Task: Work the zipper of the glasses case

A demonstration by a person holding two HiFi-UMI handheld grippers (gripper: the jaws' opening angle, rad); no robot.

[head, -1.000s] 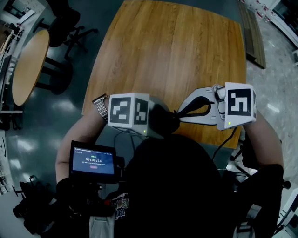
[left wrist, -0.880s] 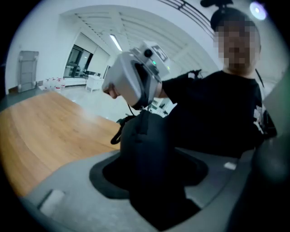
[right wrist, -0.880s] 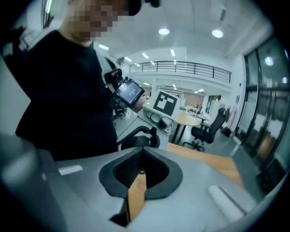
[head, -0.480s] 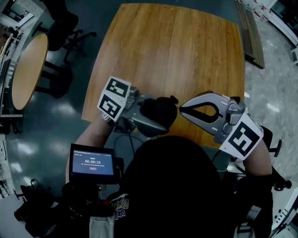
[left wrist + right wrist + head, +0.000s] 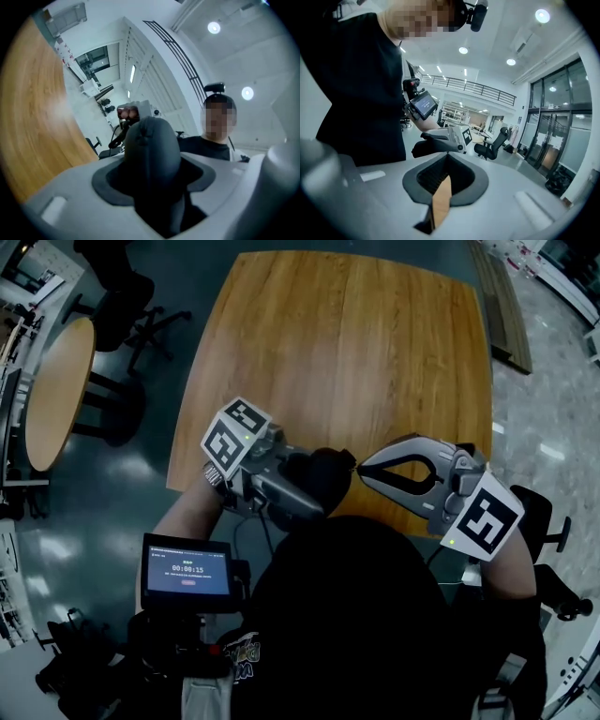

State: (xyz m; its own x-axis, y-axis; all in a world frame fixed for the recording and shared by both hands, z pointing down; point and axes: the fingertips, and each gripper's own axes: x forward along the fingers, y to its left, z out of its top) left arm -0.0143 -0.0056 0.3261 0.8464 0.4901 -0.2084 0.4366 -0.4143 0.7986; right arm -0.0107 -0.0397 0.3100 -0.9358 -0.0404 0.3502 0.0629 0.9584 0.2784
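Gripping the glasses case [image 5: 152,150] in wide left gripper [image 5: 319,482] jaws, I held the right gripper [image 5: 359,468] jaws closed beside it.

Glasses case [image 5: 328,470]: dark grey, nearly blk. Table [image 5: 347,352]: orange-brown wood grain. Left gripper [image 5: 314,486] & right gripper [image 5: 360,468]: pale grey, blk pads; cubes [image 5: 234,439] white w/ blk square markers. Floor [image 5: 122,474]: dark teal, glossy. Screen [image 5: 187,570]: blue.

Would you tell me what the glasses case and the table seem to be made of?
The glasses case looks like a dark grey semi-rigid shell with a matt, possibly fabric-covered surface: rounded form, no glare. The table looks like wood or wood-look laminate in a satin finish: long grain streaks, faint sheen.
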